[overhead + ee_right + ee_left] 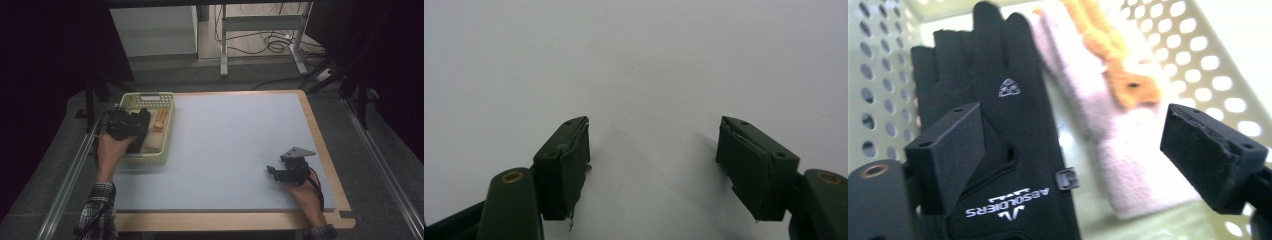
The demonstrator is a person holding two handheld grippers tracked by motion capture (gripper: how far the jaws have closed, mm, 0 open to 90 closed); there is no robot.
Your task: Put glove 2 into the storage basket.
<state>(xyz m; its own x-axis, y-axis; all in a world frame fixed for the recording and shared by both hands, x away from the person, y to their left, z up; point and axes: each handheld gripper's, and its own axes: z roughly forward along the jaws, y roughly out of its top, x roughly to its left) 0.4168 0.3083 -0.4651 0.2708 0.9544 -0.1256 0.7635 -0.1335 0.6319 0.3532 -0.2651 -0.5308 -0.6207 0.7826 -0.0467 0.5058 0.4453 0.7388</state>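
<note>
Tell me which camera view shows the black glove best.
The left gripper view: the black glove lies close up in the basket, its logo and lettering readable. The high view shows it as a small dark shape partly behind the left gripper.

The left tongs are held at the left, jaws spread wide with nothing pinched between them, forearm in a plaid sleeve. The right tongs sit low at the near right, jaws wide apart and empty.
</note>
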